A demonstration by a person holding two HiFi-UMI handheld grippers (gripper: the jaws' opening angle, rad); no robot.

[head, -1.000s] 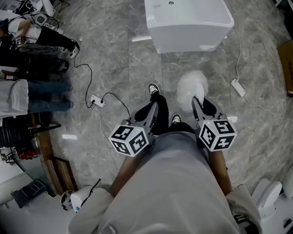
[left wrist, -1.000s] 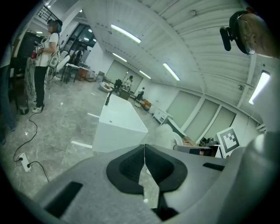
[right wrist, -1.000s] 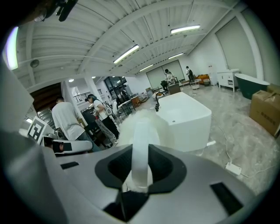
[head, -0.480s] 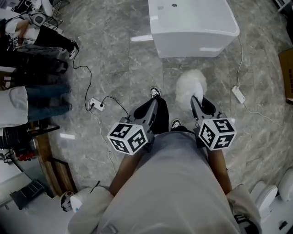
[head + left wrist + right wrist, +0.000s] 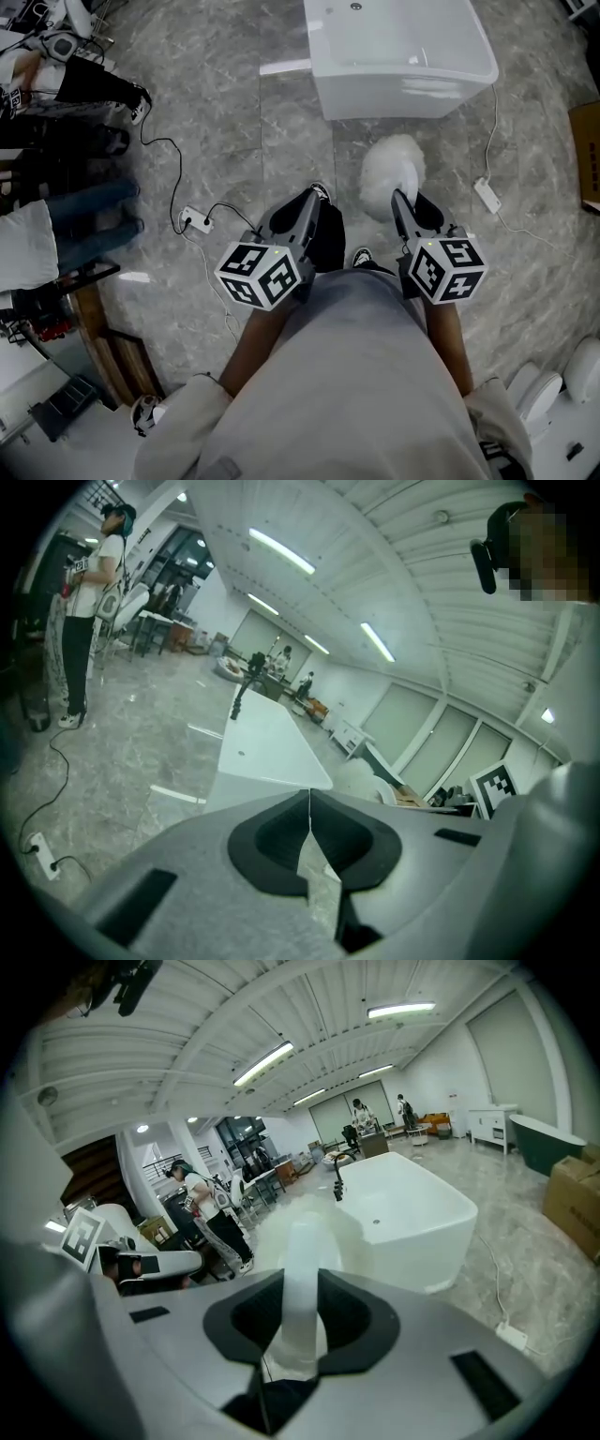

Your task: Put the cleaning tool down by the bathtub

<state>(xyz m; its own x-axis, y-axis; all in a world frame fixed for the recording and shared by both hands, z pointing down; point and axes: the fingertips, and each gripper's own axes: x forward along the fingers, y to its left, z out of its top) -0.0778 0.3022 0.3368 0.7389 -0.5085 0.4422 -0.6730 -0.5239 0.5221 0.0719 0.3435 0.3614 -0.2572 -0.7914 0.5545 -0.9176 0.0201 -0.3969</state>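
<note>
The cleaning tool is a white fluffy duster [image 5: 391, 173] with a pale handle [image 5: 302, 1288]. My right gripper [image 5: 403, 204] is shut on that handle, and the fluffy head sticks out ahead of the jaws toward the white bathtub [image 5: 398, 56]. In the right gripper view the bathtub [image 5: 412, 1218] stands just beyond the duster [image 5: 305, 1232]. My left gripper [image 5: 305, 211] hangs beside it at the left, its jaws shut with nothing between them [image 5: 309, 832]. The left gripper view shows the bathtub [image 5: 258, 752] ahead.
A power strip [image 5: 196, 217] with a black cable lies on the grey marble floor at the left, another white strip [image 5: 487, 195] with its cord to the right of the tub. People stand at the far left [image 5: 56, 141]. A cardboard box [image 5: 586, 150] sits at the right edge.
The person has stepped forward; the bathtub sits slightly lower and nearer in the head view. Both grippers keep their places and states, the duster still held.
</note>
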